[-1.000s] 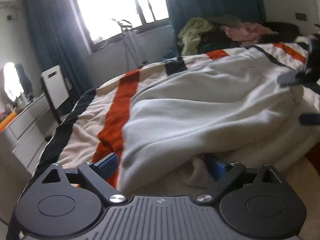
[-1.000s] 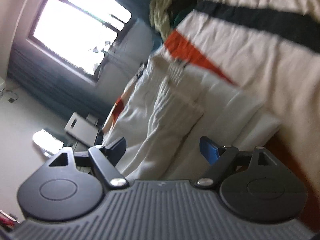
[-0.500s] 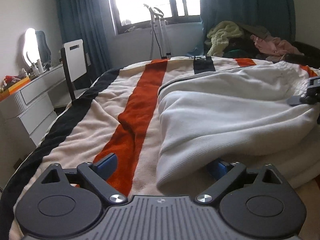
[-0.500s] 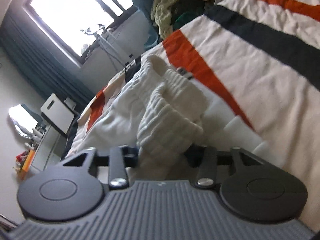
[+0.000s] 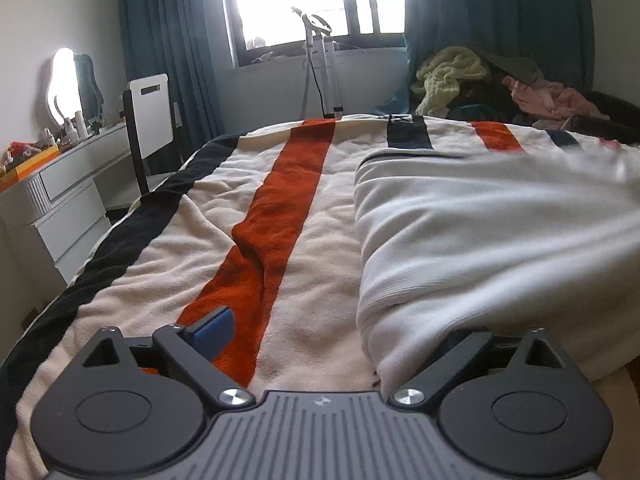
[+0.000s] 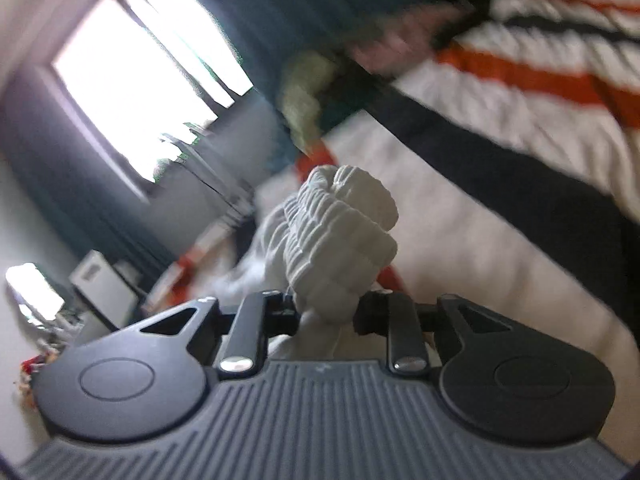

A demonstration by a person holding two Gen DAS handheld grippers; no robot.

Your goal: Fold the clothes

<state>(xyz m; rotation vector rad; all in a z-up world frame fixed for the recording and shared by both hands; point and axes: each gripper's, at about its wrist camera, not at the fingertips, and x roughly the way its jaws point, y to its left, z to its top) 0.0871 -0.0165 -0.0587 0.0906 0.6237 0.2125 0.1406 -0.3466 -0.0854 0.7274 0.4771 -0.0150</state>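
A white knitted garment (image 5: 488, 240) lies spread over the right half of the striped blanket (image 5: 192, 248) on the bed. My left gripper (image 5: 332, 336) is open at the garment's near edge; its left blue pad (image 5: 212, 332) rests over the orange stripe, and its right finger is hidden under the white fabric. In the blurred, tilted right wrist view my right gripper (image 6: 326, 314) is shut on the bunched ribbed band of the white garment (image 6: 340, 232), which stands up in a thick wad between the fingers.
A pile of other clothes (image 5: 492, 80) sits at the bed's far right corner. A white dresser (image 5: 52, 196) with a lit mirror and a white chair (image 5: 150, 116) stand along the left wall. A stand (image 5: 324, 76) rises before the window.
My right gripper closed on the ribbed band and has lifted it, tilting further. The left gripper levelled out and its right finger slid under the garment's edge, still open.
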